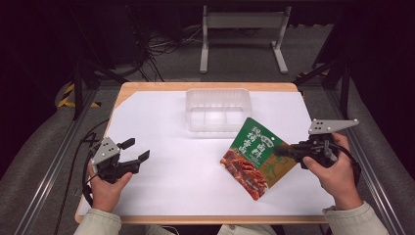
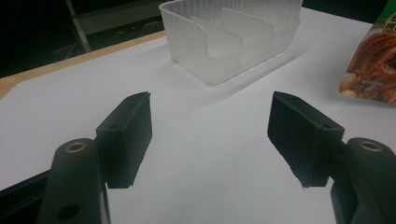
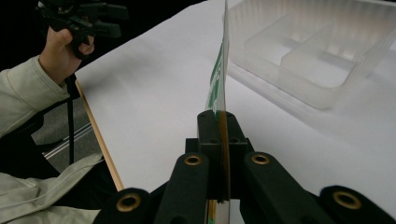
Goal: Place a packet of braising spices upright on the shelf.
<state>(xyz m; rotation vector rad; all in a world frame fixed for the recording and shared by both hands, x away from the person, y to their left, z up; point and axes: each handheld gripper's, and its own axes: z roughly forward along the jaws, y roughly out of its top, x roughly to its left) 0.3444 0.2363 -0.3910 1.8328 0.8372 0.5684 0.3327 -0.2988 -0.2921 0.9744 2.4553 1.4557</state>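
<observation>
The right gripper (image 1: 286, 150) has its two black jaws pressed together on one edge of a green and brown snack packet (image 1: 254, 157). In the right gripper view the packet (image 3: 219, 79) stands on edge, a thin sheet pinched between the jaws and rising straight up from them. From above, the packet hangs tilted just in front of a clear plastic tray (image 1: 218, 110), its upper corner overlapping the tray's near right corner in the picture and its lower end pointing toward the person. The hand holding this gripper sits to the right of the tray, fingers wrapped around the handle, jaws pointing left toward the packet.

The left gripper (image 1: 138, 151) has its jaws spread wide with nothing between them. In its own view the two jaws frame bare white paper (image 2: 196, 140), with the tray (image 2: 233, 32) farther ahead and a corner of the packet (image 2: 371, 70) at the right edge. That hand rests well to the left of the tray, near the table's front left corner, jaws aimed toward the middle of the table (image 1: 161, 87).
</observation>
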